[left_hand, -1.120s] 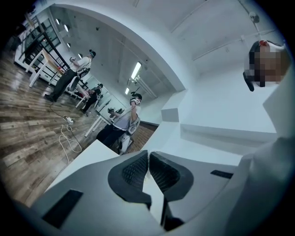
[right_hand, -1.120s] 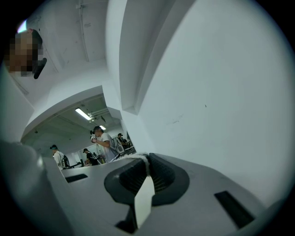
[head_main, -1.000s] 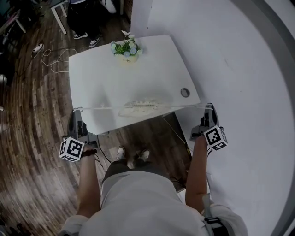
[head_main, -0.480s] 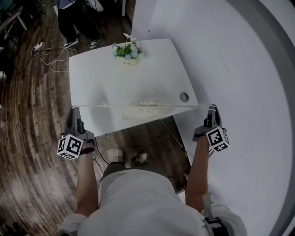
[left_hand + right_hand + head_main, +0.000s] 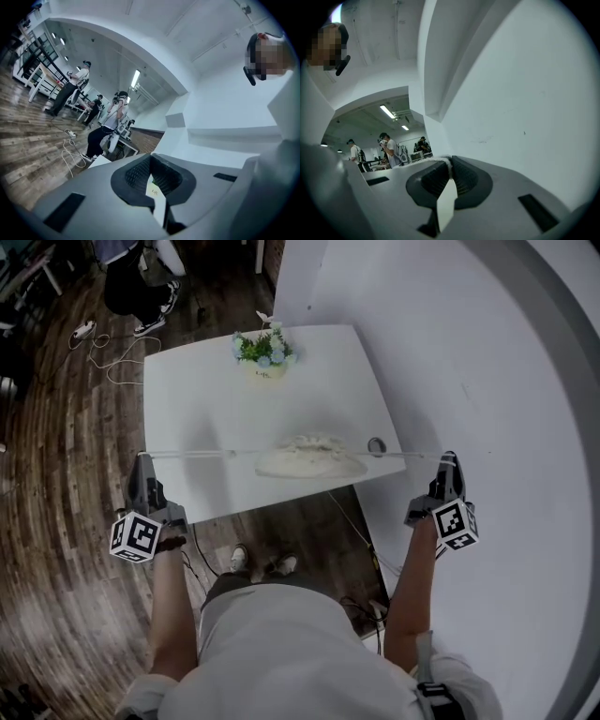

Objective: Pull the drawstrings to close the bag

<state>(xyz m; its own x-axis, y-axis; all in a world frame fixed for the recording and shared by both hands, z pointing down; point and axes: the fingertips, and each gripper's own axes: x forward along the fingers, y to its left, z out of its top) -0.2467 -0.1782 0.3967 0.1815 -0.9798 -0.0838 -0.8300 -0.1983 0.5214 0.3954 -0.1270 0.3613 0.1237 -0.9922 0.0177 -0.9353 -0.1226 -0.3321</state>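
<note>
Two grippers, two drawstrings, one bag (image 5: 311, 458), one table (image 5: 216, 399). The left gripper (image 5: 143, 470) sits off the table's left edge, jaws pressed together on the left drawstring (image 5: 202, 454). Its own view shows a white tag (image 5: 156, 192) pinched between the pads, print too small to read. That cord runs taut and level over the white top to the bag, a cream gathered lump near the front edge, right of centre. One flower pot (image 5: 263, 348) stands at the far edge. One round cable hole (image 5: 377, 445) is just beside the bag. The right drawstring (image 5: 412, 455) runs taut to the right gripper (image 5: 450, 468), jaws clamped on it, off the right edge by a white wall (image 5: 506, 381). One bystander (image 5: 131, 287) and one power strip (image 5: 81, 332) are at top left.
</note>
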